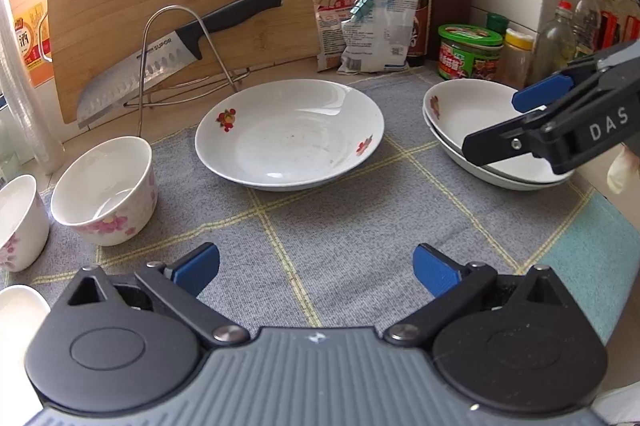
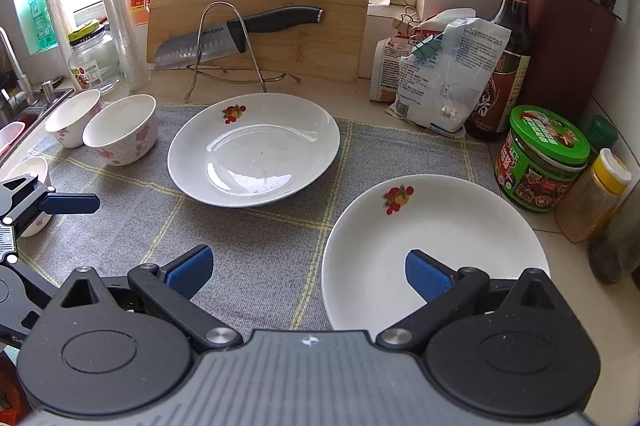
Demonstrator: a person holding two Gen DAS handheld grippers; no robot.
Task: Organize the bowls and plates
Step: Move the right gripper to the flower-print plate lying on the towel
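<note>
Left gripper (image 1: 316, 268) jaws apart, empty, near side of centre plate (image 1: 290, 134). Right gripper (image 2: 308, 272) jaws apart, over plate stack (image 2: 434, 250) right of centre plate.

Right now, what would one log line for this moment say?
left hand-held gripper: open, empty | right hand-held gripper: open, over stacked plates | single plate: on cloth | bowls: unstacked
</note>
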